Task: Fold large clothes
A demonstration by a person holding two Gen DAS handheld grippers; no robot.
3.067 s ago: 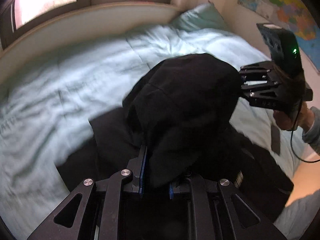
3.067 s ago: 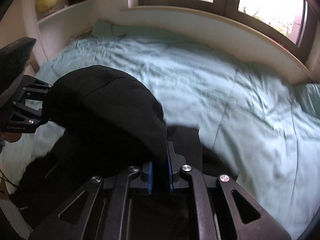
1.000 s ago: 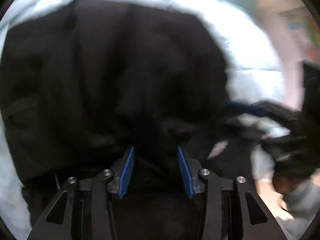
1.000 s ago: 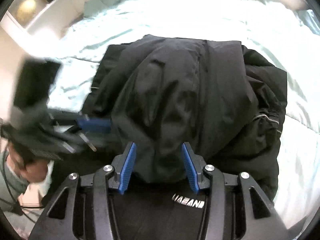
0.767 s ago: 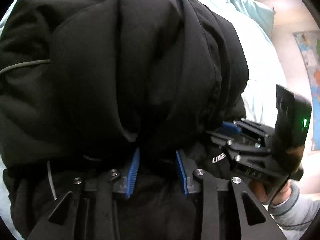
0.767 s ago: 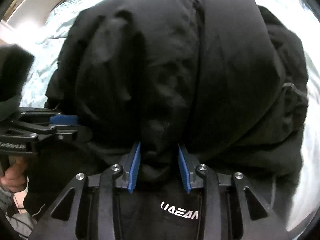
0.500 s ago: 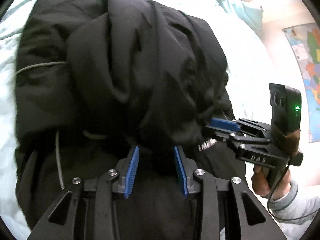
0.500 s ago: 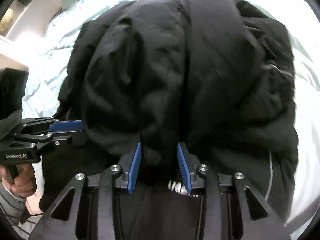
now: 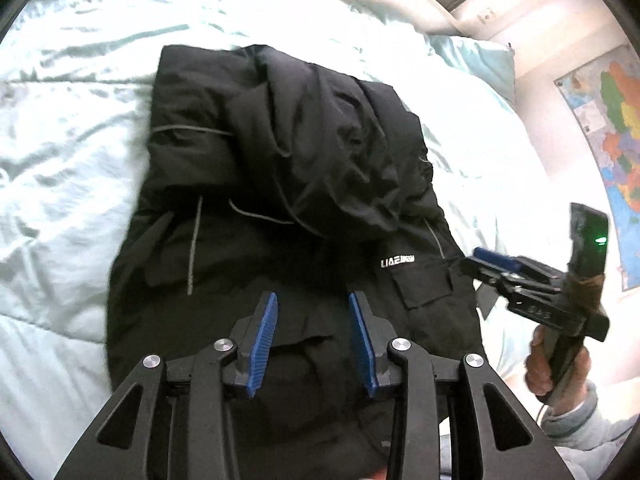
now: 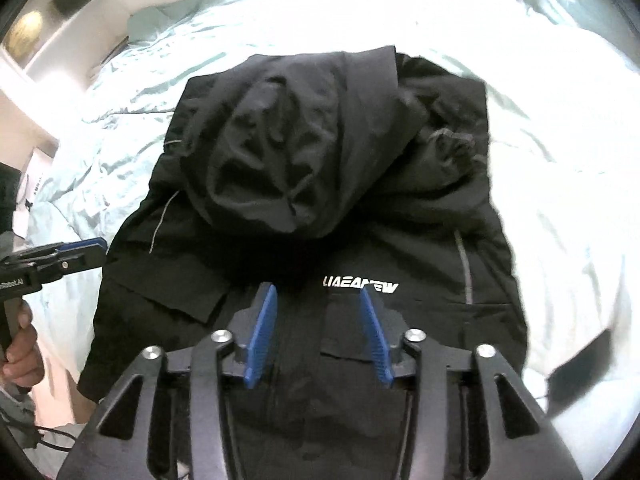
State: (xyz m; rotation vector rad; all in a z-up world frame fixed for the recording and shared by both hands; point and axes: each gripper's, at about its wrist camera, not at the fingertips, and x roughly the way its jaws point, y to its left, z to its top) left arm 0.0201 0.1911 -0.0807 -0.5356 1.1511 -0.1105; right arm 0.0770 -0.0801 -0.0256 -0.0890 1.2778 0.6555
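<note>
On pale bedding (image 9: 72, 184), black jacket (image 9: 280, 208) seemingly folded.

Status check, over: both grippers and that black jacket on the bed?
Left gripper open, empty. Right gripper open, empty. Black hooded jacket lies on pale green bedding, hood folded down over chest. Nothing obstructing.

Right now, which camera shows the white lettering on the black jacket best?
The right wrist view: the white lettering sits near centre, large, just past the open jaws. In the left wrist view it is smaller, blurrier and off to the right on the black jacket.
</note>
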